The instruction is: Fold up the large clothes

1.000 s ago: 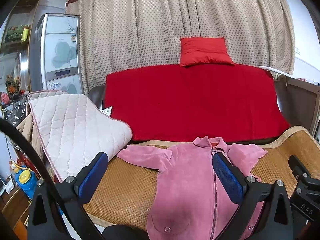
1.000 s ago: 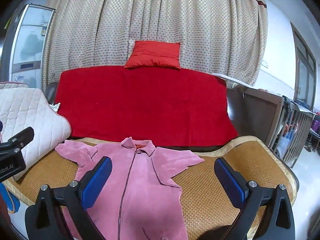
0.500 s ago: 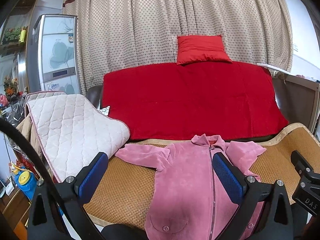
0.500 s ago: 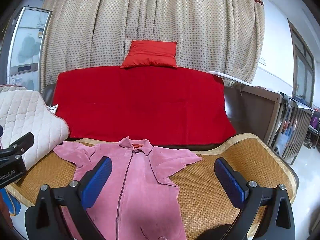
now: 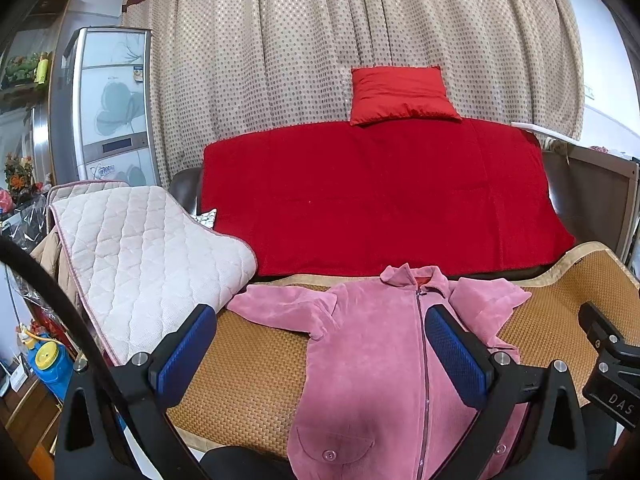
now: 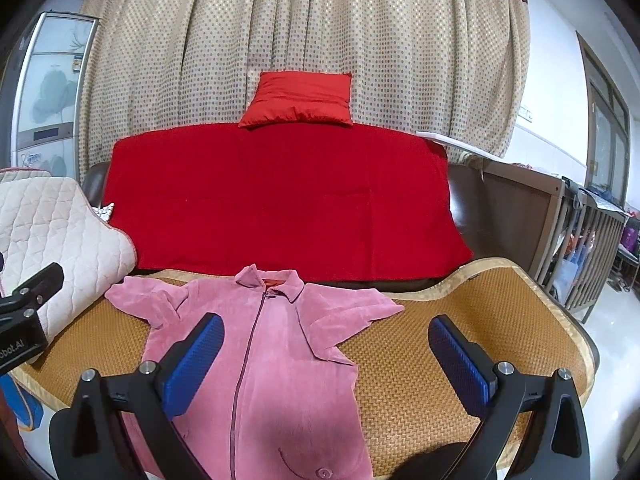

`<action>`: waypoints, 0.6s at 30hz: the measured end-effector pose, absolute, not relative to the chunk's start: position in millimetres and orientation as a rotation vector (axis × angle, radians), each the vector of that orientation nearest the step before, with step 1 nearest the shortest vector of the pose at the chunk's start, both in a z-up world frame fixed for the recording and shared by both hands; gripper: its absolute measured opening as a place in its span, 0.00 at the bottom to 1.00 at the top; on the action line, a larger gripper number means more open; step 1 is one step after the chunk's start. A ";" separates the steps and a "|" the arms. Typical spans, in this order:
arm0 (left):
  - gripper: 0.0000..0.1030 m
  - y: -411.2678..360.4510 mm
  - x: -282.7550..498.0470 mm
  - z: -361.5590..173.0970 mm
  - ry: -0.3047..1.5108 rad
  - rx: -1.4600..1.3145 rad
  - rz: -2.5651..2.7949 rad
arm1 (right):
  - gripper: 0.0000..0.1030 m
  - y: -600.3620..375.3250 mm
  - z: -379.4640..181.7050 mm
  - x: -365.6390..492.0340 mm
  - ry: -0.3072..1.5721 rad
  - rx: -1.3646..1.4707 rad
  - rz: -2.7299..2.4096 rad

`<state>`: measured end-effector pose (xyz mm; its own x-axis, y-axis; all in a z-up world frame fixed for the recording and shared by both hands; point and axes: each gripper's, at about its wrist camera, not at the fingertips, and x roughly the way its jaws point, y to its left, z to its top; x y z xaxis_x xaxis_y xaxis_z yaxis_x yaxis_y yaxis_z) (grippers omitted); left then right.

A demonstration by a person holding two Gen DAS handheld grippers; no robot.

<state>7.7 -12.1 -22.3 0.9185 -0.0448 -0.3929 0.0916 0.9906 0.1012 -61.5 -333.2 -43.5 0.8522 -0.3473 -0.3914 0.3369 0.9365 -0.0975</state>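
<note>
Both grippers wide apart above pink jacket (image 5: 372, 360)

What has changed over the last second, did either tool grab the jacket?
No grab. Both tools, left and right, stayed open and empty above the pink jacket. The only change is a small camera drift: in the left view the scene slid slightly left and up; in the right view it barely shifted. The jacket lies spread, zipped, sleeves out on the woven mat as before, not yet folded.

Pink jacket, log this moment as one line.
pink jacket flat on woven mat, zipped | left gripper open | right gripper open | unfolded
</note>
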 end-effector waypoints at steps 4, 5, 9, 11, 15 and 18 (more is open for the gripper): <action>1.00 -12.7 10.0 -25.2 0.411 0.121 -0.071 | 1.00 -333.5 -45.0 -60.6 0.418 -0.029 -0.363; 1.00 -12.7 10.2 -25.7 0.412 0.121 -0.072 | 1.00 -334.0 -44.5 -60.2 0.418 -0.029 -0.362; 1.00 -13.0 10.5 -25.3 0.409 0.122 -0.071 | 1.00 -333.6 -44.5 -60.4 0.412 -0.036 -0.365; 1.00 -13.3 11.2 -25.5 0.409 0.122 -0.073 | 1.00 -333.0 -44.0 -61.2 0.405 -0.041 -0.367; 1.00 -14.6 12.5 -27.7 0.410 0.124 -0.074 | 1.00 -333.3 -43.4 -62.0 0.398 -0.042 -0.368; 1.00 -14.6 14.0 -30.3 0.418 0.126 -0.076 | 1.00 -334.3 -43.5 -61.9 0.396 -0.043 -0.370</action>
<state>14.0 -14.6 -30.3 0.9112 -0.0479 -0.4091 0.0996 0.9894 0.1061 -61.9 -334.3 -43.5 0.8565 -0.3607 -0.3691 0.3442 0.9322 -0.1123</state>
